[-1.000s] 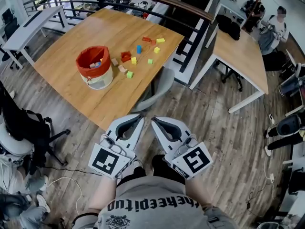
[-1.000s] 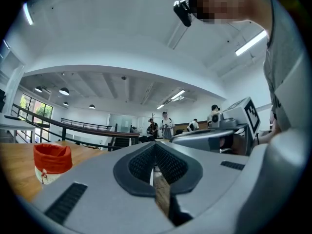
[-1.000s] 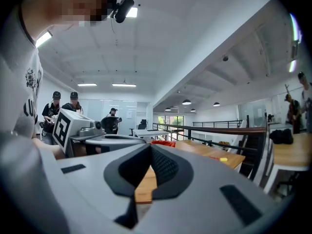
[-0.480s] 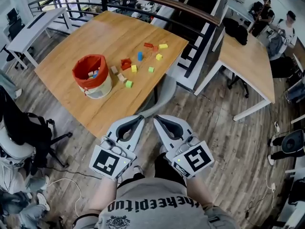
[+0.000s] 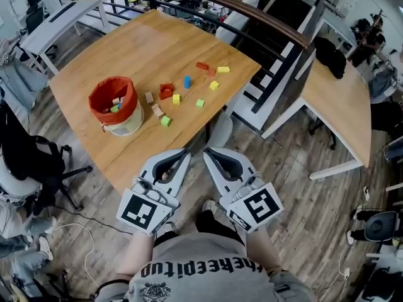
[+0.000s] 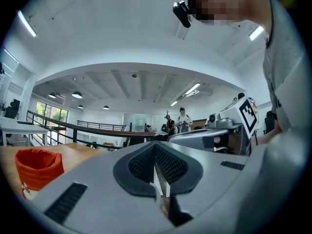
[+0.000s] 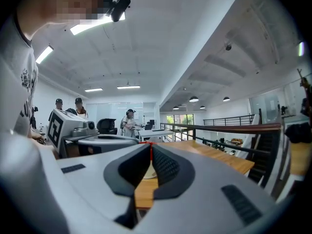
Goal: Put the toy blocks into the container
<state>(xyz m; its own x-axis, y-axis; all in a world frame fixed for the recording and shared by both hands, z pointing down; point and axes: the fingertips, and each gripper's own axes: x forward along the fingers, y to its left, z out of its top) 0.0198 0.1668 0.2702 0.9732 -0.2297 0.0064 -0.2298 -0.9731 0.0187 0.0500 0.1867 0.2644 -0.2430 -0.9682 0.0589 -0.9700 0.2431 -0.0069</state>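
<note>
The left gripper (image 5: 184, 152) and the right gripper (image 5: 207, 150) are hanging empty with jaws pressed together near the table (image 5: 146, 46) edge, while the toy blocks (image 5: 166, 92) are lying scattered beside the orange container (image 5: 123, 123).

orange container (image 5: 131, 102), one blue block (image 5: 187, 81)

Plank floor (image 5: 296, 187), wooden tables (image 5: 138, 49), railing (image 5: 252, 14), ceiling striplights (image 7: 92, 26).
</note>
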